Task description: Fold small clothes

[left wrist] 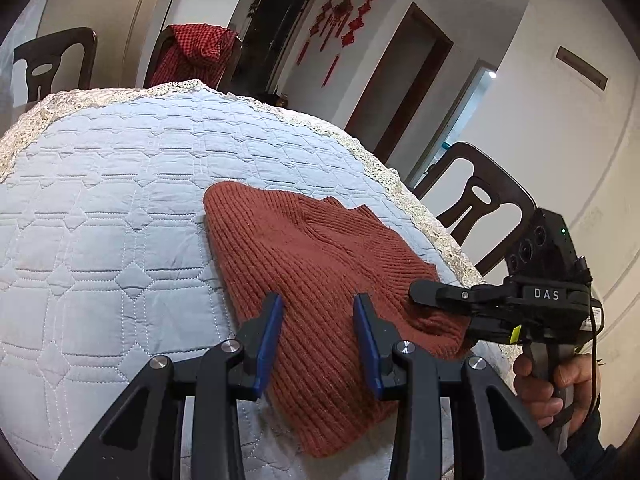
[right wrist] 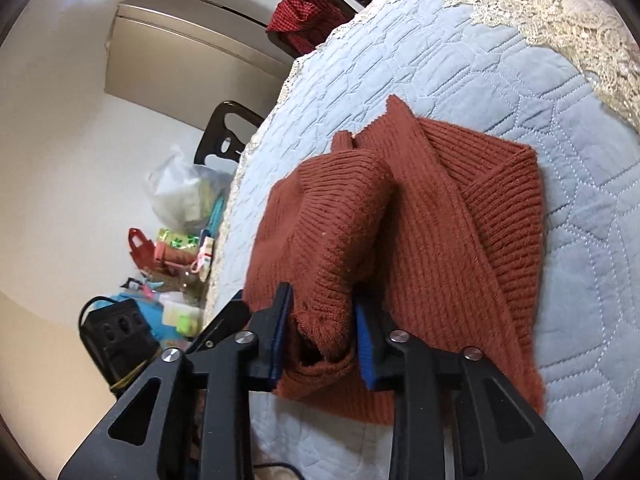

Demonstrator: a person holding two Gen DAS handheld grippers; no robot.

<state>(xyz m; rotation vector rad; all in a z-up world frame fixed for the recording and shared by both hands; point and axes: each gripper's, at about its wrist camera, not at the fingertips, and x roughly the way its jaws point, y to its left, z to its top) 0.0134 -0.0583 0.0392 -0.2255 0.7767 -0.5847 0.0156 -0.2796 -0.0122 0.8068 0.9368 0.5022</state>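
Note:
A rust-red ribbed knit garment (left wrist: 312,264) lies partly folded on the light blue quilted table cover (left wrist: 112,208). My left gripper (left wrist: 318,312) is open and empty, its blue pads just above the knit's near part. My right gripper (right wrist: 322,320) has a bunched fold of the knit (right wrist: 340,240) between its blue pads, lifted slightly off the rest of the garment (right wrist: 460,240). In the left wrist view the right gripper (left wrist: 424,294) reaches in from the right onto the knit's right edge.
The cover has a cream lace border (left wrist: 404,192) at the table's rim. Dark wooden chairs (left wrist: 480,204) stand around; one holds a red checked cloth (left wrist: 188,56). Bags and clutter (right wrist: 180,240) sit beyond the table's left edge in the right wrist view.

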